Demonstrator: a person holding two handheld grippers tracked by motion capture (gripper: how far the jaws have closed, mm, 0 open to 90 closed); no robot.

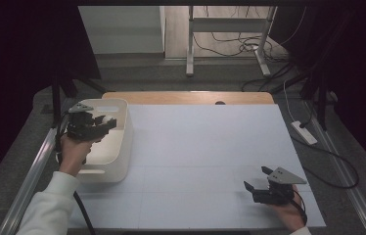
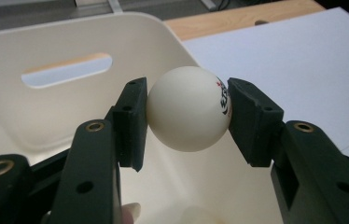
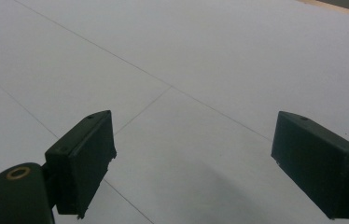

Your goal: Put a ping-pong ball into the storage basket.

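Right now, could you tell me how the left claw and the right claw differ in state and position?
The left claw is shut on a white ball, while the right claw stands open with nothing between its jaws. The left claw is held over the cream bin; the right claw sits low over the white table. Both have black jaws and are hand-held.

Dim room, black at my high view's side edges; the white table (image 1: 205, 161) is evenly lit, without glare. Soft shadow under my right jaws. Near jaws slightly blurred.

Unreadable black-and-red print on the white ball (image 2: 189, 108).
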